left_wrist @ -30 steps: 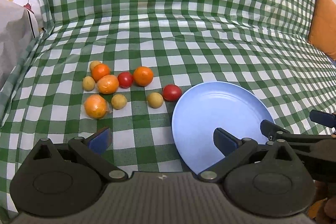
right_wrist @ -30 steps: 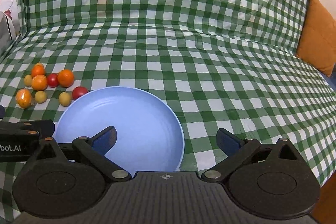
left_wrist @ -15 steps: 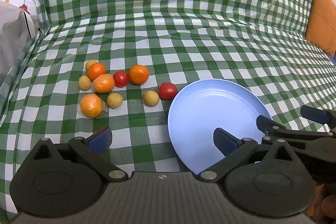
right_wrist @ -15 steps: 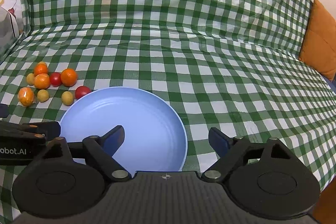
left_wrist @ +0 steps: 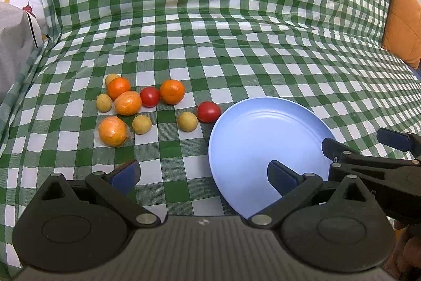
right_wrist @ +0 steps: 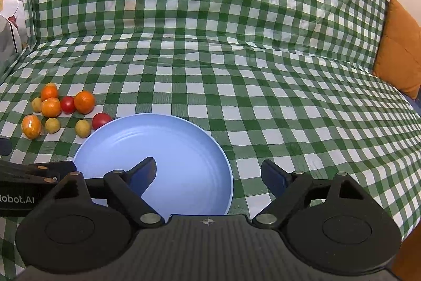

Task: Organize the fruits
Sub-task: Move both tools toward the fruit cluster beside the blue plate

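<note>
We hold our left gripper (left_wrist: pixel 202 171) with its jaws spread wide and nothing between them, above the green checked cloth (left_wrist: pixel 236 57). Ahead of it and a little to its left lies the cluster of fruit: four oranges, of which the nearest (left_wrist: pixel 113 131) sits in a clear wrapper (so does the one behind it (left_wrist: pixel 128 103), as far as we can tell), two red tomatoes (left_wrist: pixel 209 111) and four small yellow fruits (left_wrist: pixel 187 121). The tomato closest to the blue plate (left_wrist: pixel 263 128) sits just beside its rim; whether it touches, we cannot tell. The plate lies ahead and to the right of our left gripper, with the right-hand finger over its near part.

Our right gripper (right_wrist: pixel 209 173) also stands apart, gripping nothing, its left finger over the plate and its right finger over bare cloth. All the fruit lies far to its left, none of it on the plate. An orange cushion (right_wrist: pixel 397 54) sits off to its far right.
</note>
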Tool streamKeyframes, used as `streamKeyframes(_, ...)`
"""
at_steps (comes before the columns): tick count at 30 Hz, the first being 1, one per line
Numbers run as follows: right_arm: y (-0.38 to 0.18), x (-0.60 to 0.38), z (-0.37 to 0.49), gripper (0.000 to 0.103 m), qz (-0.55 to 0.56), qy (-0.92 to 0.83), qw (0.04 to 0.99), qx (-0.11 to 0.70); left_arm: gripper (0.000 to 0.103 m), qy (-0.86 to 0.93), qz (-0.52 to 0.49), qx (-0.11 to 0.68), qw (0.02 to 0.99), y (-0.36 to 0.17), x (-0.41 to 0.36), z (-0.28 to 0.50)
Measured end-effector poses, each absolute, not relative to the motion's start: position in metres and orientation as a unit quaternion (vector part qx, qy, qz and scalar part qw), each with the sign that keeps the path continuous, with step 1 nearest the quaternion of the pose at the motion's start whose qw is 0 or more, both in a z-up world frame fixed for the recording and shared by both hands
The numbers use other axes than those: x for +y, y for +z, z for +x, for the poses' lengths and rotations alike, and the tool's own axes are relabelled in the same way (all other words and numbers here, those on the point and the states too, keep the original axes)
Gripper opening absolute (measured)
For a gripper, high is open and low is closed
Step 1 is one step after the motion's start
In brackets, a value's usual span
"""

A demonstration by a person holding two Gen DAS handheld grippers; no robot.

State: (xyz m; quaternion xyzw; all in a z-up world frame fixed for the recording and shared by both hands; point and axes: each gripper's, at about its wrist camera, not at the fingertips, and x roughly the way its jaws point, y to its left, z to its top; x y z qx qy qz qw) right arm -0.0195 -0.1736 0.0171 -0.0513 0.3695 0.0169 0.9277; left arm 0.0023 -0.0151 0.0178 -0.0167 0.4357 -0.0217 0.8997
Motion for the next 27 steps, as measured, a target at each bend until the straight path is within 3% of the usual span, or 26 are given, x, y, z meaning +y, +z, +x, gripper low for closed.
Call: streamKeyframes(27,0.0171,-0.1714,-0.0211,0.086,-0.044,0.015,0.928,0.369,0.103,-0.031,-0.016,0.436,0.899,0.0177,-0.0172,0.0007)
